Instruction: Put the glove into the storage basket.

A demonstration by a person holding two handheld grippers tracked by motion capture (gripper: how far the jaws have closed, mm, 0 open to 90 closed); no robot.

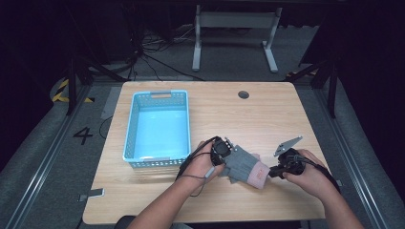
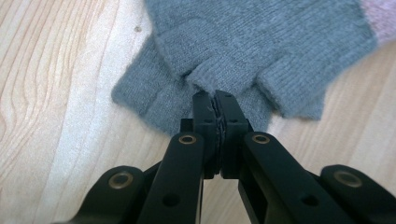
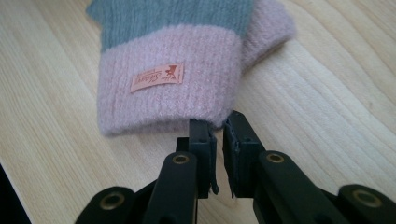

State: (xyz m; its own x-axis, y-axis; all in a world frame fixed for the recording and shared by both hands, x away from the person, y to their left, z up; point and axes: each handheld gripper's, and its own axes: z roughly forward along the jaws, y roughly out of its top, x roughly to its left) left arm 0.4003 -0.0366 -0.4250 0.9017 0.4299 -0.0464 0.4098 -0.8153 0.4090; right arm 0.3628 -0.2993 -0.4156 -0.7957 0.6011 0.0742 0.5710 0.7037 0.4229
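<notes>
A grey glove (image 1: 241, 164) with a pink cuff (image 3: 168, 88) lies on the wooden table (image 1: 267, 119) just right of the blue basket (image 1: 157, 125). The left gripper (image 2: 215, 100) is clamped on its finger end. The right gripper (image 3: 218, 122) sits at the cuff's edge, jaws nearly together; whether they pinch it, I can't tell.

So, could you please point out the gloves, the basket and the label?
gloves (image 1: 240, 163): high view, grey knit middle.
basket (image 1: 157, 94): high view, far rim.
label (image 3: 156, 78): right gripper view, centre of the tag on the pink cuff.
</notes>
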